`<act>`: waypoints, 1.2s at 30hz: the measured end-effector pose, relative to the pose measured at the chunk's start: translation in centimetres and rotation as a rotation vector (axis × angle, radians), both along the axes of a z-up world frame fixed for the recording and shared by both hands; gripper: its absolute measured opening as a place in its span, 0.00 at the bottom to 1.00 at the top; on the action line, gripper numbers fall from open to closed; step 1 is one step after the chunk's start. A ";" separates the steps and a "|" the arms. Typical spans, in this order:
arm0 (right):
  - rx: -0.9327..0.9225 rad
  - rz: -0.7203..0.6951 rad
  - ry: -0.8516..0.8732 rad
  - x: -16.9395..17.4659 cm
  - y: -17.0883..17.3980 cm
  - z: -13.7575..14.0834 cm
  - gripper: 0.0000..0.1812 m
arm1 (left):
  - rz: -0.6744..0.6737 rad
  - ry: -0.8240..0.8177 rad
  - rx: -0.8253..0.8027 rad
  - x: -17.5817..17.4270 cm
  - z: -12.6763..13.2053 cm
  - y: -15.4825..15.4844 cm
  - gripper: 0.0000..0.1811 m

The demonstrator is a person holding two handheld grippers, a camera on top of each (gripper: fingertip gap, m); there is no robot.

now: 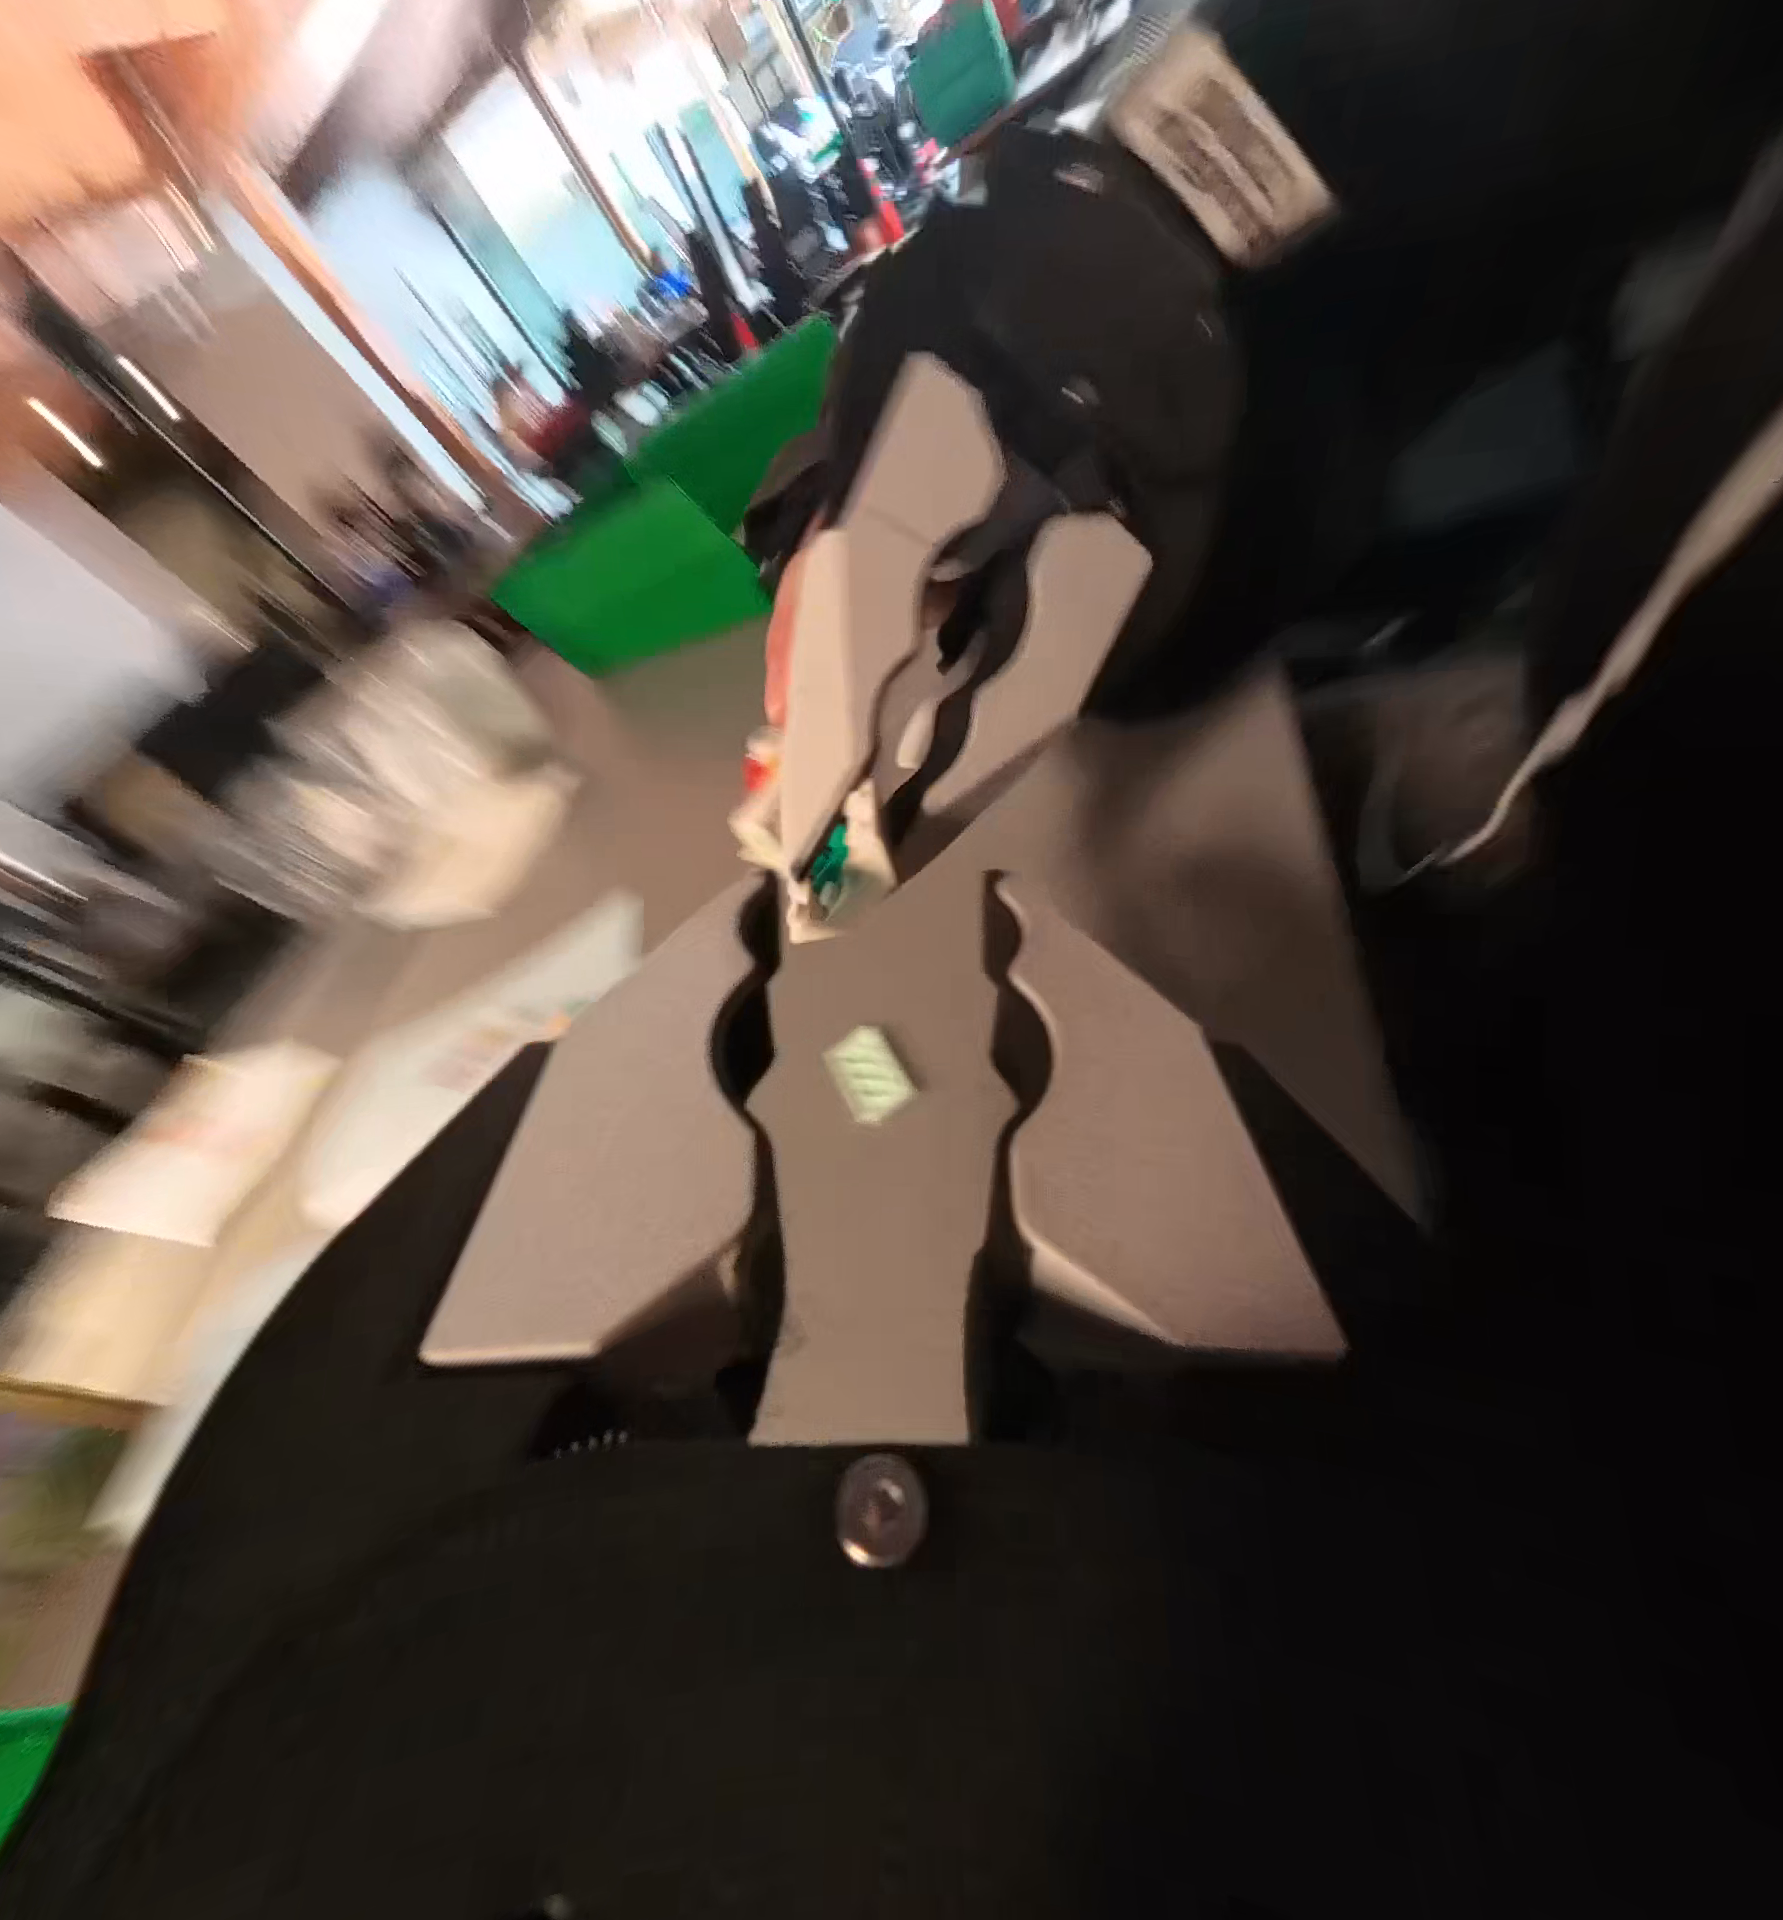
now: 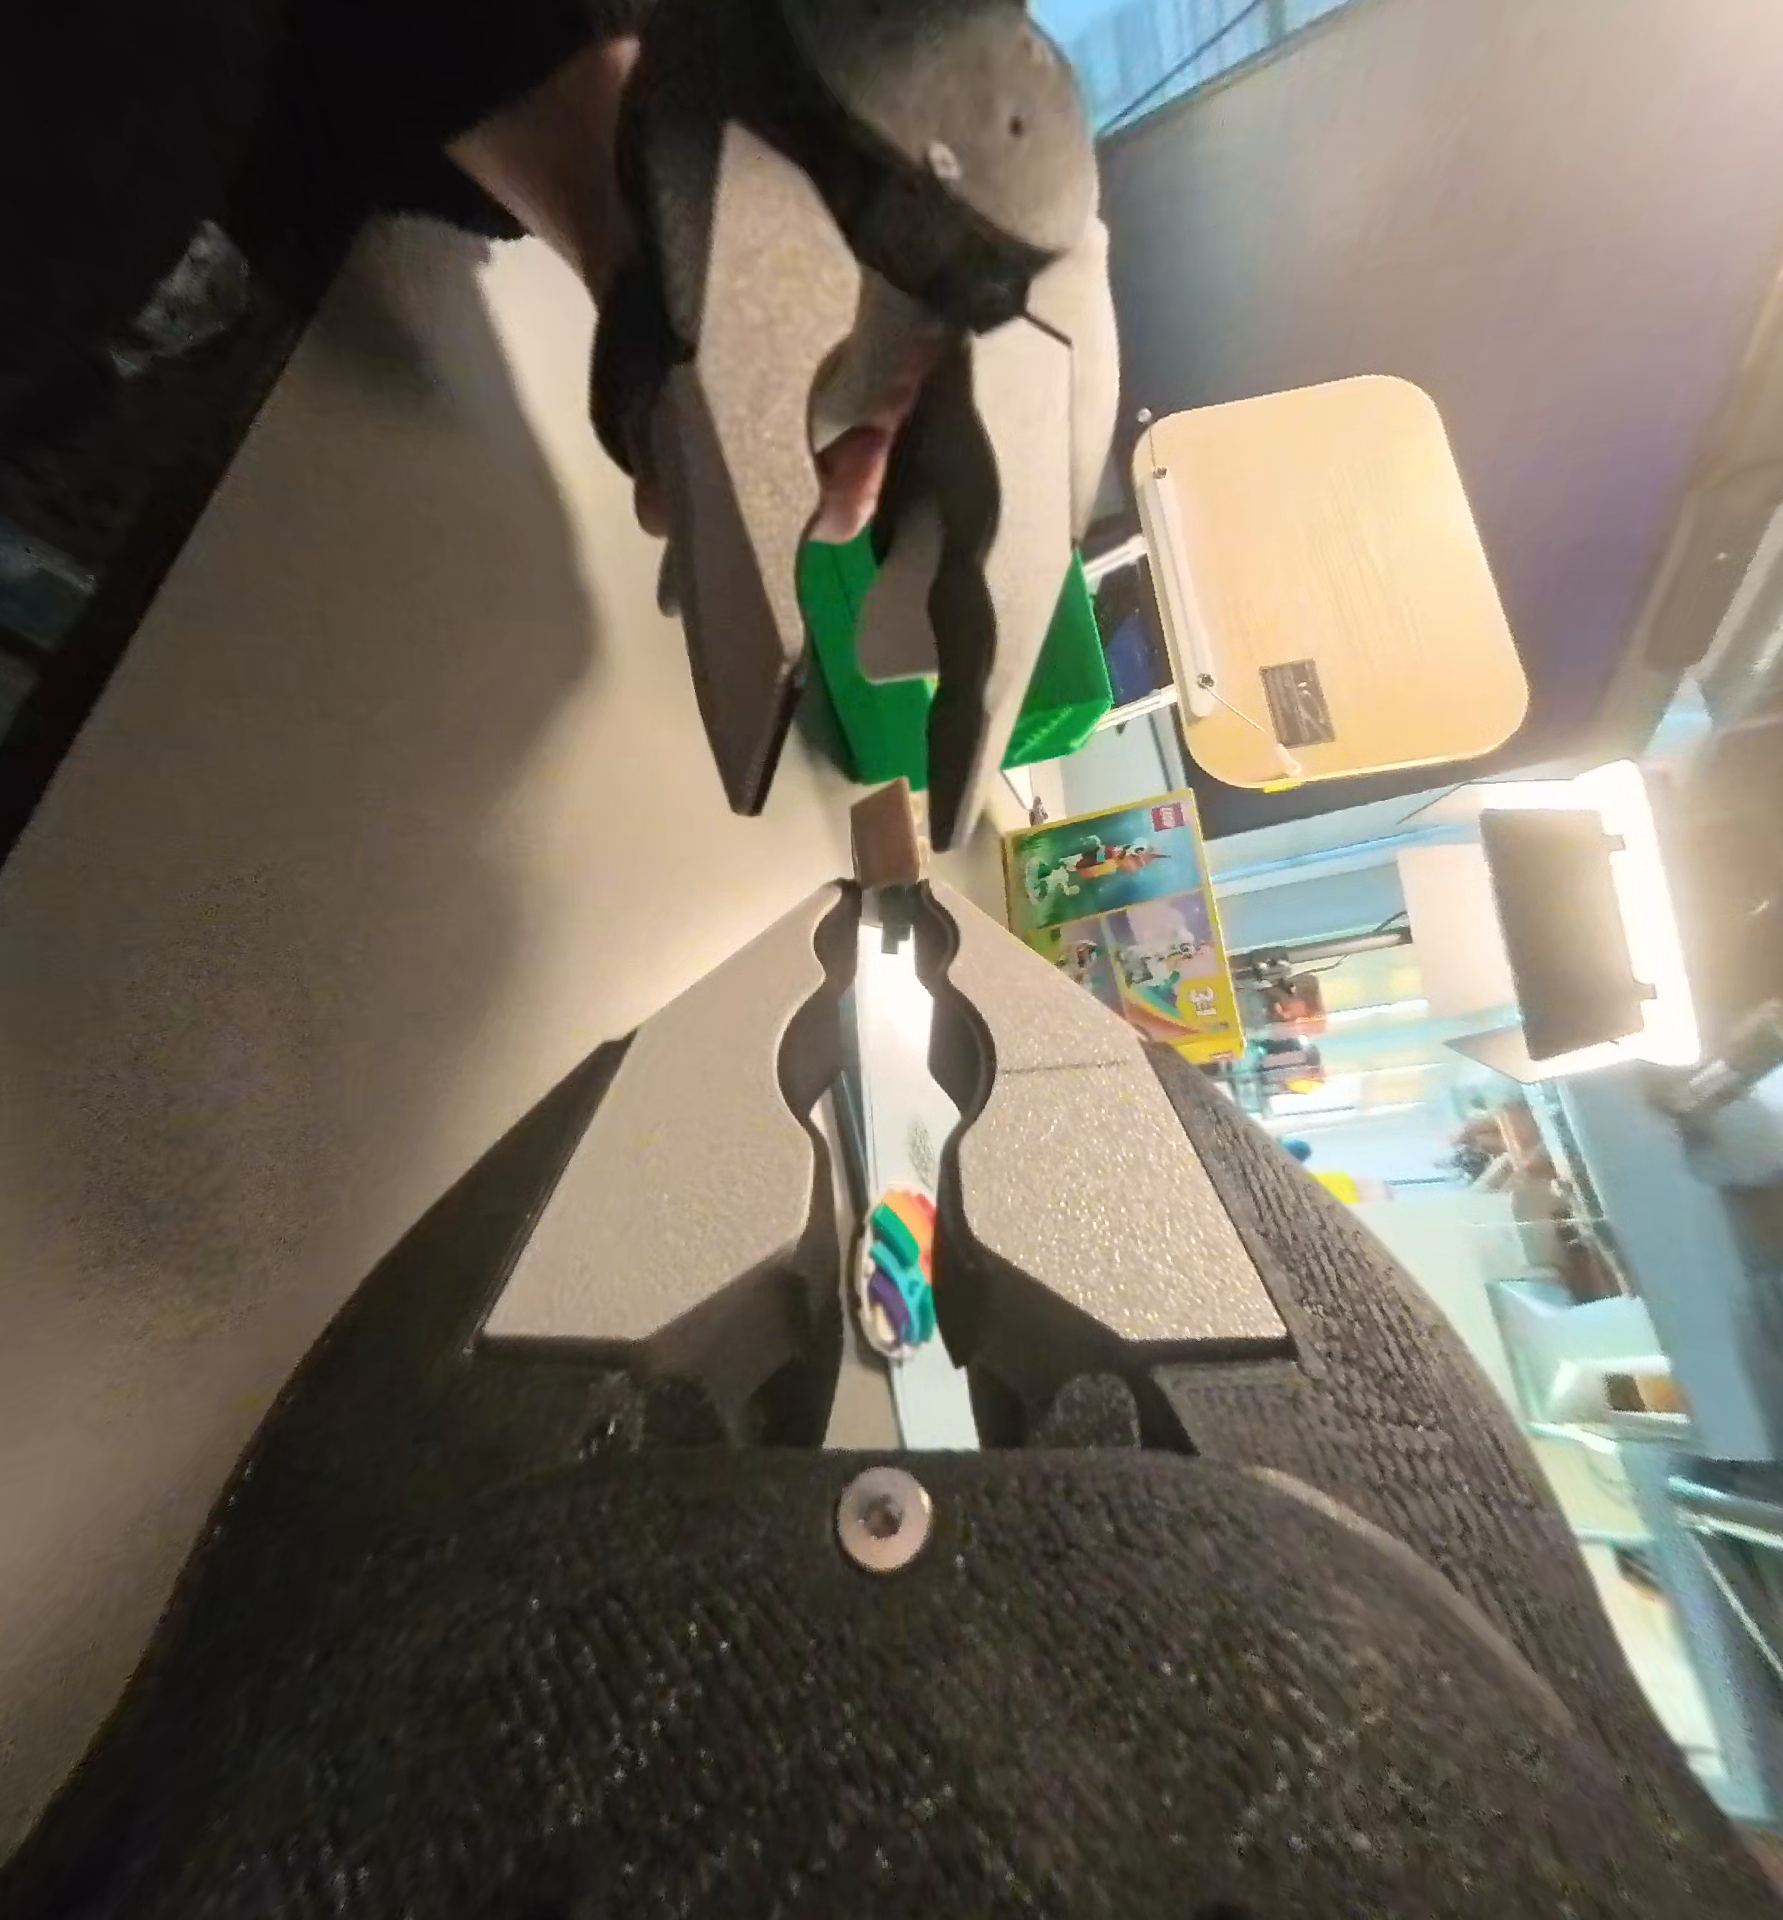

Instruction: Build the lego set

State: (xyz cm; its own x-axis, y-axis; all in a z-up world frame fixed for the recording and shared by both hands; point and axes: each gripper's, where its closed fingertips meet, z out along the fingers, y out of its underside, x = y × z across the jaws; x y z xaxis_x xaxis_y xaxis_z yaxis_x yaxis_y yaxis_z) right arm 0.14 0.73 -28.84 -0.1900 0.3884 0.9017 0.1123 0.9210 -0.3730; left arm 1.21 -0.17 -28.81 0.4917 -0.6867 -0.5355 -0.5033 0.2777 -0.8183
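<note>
My right gripper (image 2: pixel 892 896) is shut on a small lego assembly (image 2: pixel 885 837), which sticks out past its tips as a tan block with a dark part. In the blurred left wrist view the same assembly (image 1: pixel 830 868) looks white and green, held by the right gripper (image 1: pixel 851 842) coming in from above. My left gripper (image 1: pixel 882 894) is open and empty, its tips close beside the held assembly; it also shows in the right wrist view (image 2: pixel 854 810). A pale green plate (image 1: pixel 871 1075) lies on the grey table (image 1: pixel 658 748) between the left fingers.
A rainbow lego piece (image 2: pixel 897 1262) lies on the table (image 2: pixel 347 727) under the right gripper. Green bins (image 2: pixel 866 686) (image 1: pixel 638 582) stand behind. A lego box (image 2: pixel 1115 920) stands at the table's edge. Paper sheets (image 1: pixel 513 1023) lie to the left. A pale wooden board (image 2: pixel 1334 582) is beyond. The tips of both grippers are at nearly the same place. Between my right fingertips and the pale green plate (image 1: pixel 871 1075) there is roughly 10 centimetres.
</note>
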 end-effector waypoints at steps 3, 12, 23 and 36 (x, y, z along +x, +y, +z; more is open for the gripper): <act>-0.031 0.008 0.002 0.0 -0.1 0.2 0.05 | 0.025 0.108 0.147 -0.1 0.1 0.1 0.10; -0.010 0.018 -0.012 0.0 -0.2 -0.2 0.05 | 0.070 0.226 0.249 -0.1 0.0 0.5 0.04; 0.245 0.028 -0.092 0.3 0.2 -1.5 0.05 | 0.071 0.262 0.245 0.0 -1.1 0.7 0.04; 0.389 0.090 -0.227 1.0 0.0 -3.3 0.03 | 0.013 0.311 0.216 0.8 -2.8 0.2 0.04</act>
